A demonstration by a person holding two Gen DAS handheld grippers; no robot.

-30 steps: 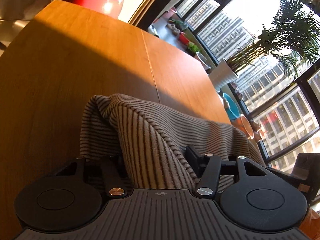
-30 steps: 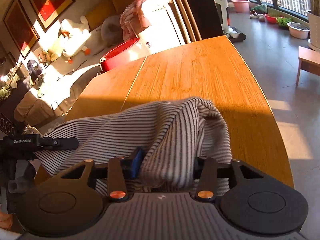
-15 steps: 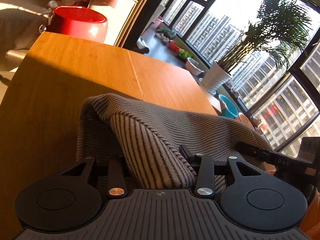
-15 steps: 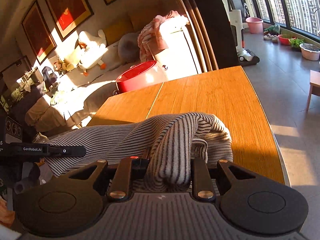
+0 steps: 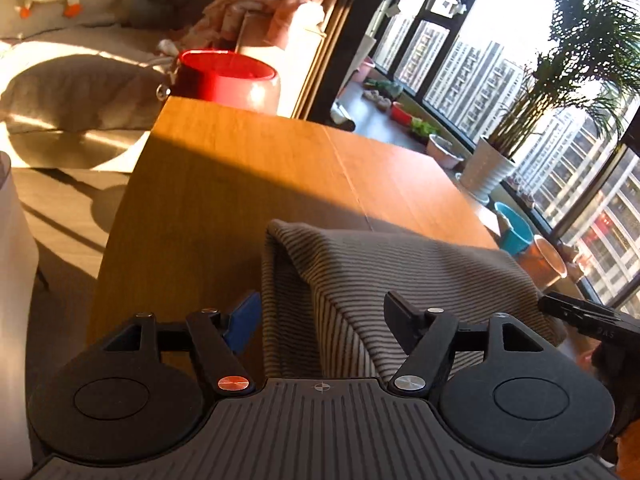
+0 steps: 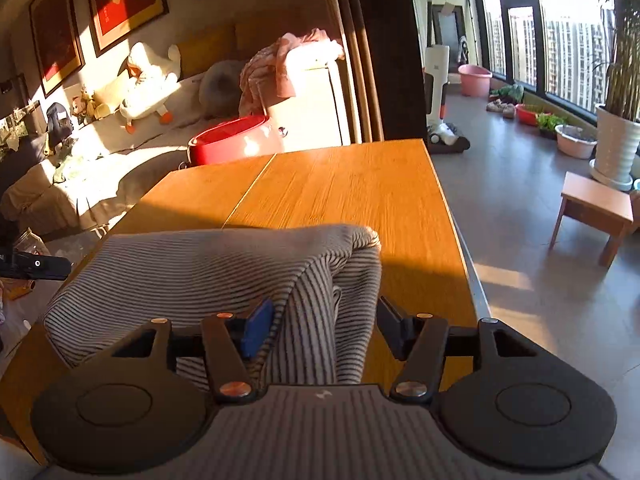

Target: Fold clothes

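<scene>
The wooden table (image 5: pixel 240 184) carries the striped garment (image 5: pixel 400 272), folded near its front edge. Both the left gripper (image 5: pixel 320 320) and the right gripper (image 6: pixel 320 320) are opening, fingers apart around the cloth, not pressing. The release step seems underway; next probably withdraw and regrasp for another fold

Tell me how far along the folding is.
Done: striped garment doubled over on the wooden table. In hand: left tongs and right tongs opening, cloth between each but unclamped. Left: the fold stands humped, so flattening and probably another fold.
</scene>
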